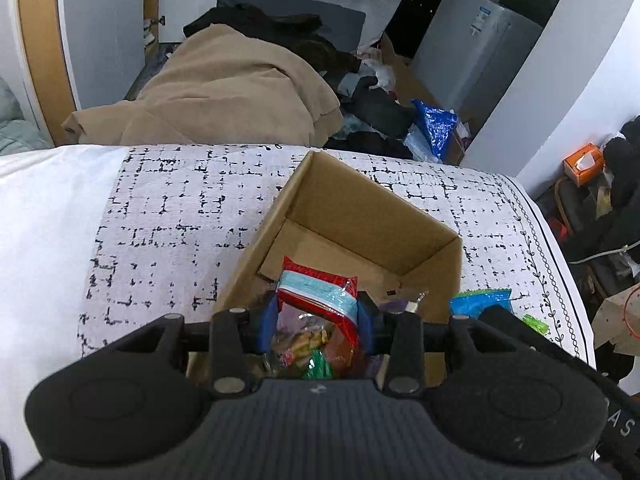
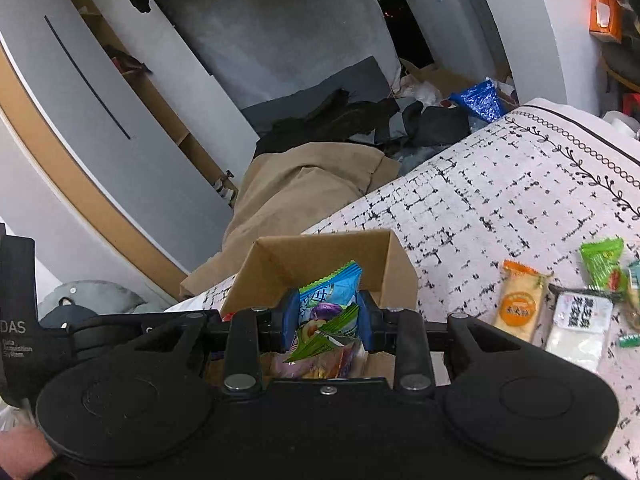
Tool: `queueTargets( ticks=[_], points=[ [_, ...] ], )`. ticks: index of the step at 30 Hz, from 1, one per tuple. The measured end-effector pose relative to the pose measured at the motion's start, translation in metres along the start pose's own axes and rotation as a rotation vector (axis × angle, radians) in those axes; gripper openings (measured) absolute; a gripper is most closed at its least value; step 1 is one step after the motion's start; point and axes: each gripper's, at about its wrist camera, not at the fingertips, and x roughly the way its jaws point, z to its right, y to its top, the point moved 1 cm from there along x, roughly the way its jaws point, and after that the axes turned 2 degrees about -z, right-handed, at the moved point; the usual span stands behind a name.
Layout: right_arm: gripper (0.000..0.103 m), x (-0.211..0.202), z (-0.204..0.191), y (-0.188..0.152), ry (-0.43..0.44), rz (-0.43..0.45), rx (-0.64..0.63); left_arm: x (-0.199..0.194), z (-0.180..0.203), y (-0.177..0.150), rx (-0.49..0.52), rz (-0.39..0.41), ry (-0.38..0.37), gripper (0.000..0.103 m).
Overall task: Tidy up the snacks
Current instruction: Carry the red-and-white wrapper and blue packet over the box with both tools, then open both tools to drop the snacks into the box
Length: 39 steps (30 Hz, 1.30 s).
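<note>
An open cardboard box (image 1: 360, 216) stands on the patterned bed cover; it also shows in the right wrist view (image 2: 320, 256). My left gripper (image 1: 318, 314) is shut on a red and clear snack bag (image 1: 316, 292) and holds it over the box's near end. Several snack packets (image 1: 308, 352) lie in the box below it. My right gripper (image 2: 326, 314) is shut on a blue and green snack packet (image 2: 326, 300) and holds it above the box's near side.
Loose snacks lie on the cover right of the box: an orange packet (image 2: 520, 304), a white packet (image 2: 580, 328), a green packet (image 2: 604, 264), and a blue packet (image 1: 480, 300). A tan blanket (image 1: 224, 88) and clutter lie beyond the bed's far edge.
</note>
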Motion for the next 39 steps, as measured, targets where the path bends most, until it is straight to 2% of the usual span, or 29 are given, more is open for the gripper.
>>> queueTargets(
  ticks=[5,7,8,9,11,14,19,28,32,39],
  points=[
    [0.031,0.008,-0.002,0.006,0.018,0.034,0.013,0.009,-0.002,0.012,0.016,-0.016,-0.02,0.041],
    [0.035,0.009,-0.002,0.008,0.037,0.049,0.028,0.01,-0.001,0.017,0.026,-0.016,-0.028,0.041],
    [0.038,0.011,-0.001,0.008,0.044,0.047,0.036,0.01,-0.001,0.019,0.031,-0.016,-0.032,0.041],
    [0.053,0.013,-0.001,0.008,0.05,0.035,0.043,0.01,0.0,0.022,0.035,-0.015,-0.034,0.041],
    [0.064,0.013,0.0,0.007,0.043,0.033,0.039,0.009,0.0,0.025,0.039,-0.009,-0.038,0.044],
    [0.064,0.01,-0.002,0.005,0.031,0.02,0.03,0.009,-0.002,0.028,0.032,-0.016,-0.043,0.049],
    [0.065,-0.005,0.001,0.004,0.005,0.016,0.035,0.002,-0.005,0.024,0.015,-0.017,-0.039,0.066],
    [0.085,-0.041,0.008,0.011,-0.062,0.062,0.034,-0.02,-0.002,0.018,0.011,0.012,-0.012,0.081],
    [0.093,-0.056,0.011,0.013,-0.098,0.068,0.027,-0.032,0.002,0.014,-0.002,0.024,-0.023,0.083],
    [0.094,-0.08,0.02,0.017,-0.141,0.065,0.016,-0.048,0.017,0.001,0.027,0.049,-0.017,0.088]
  ],
)
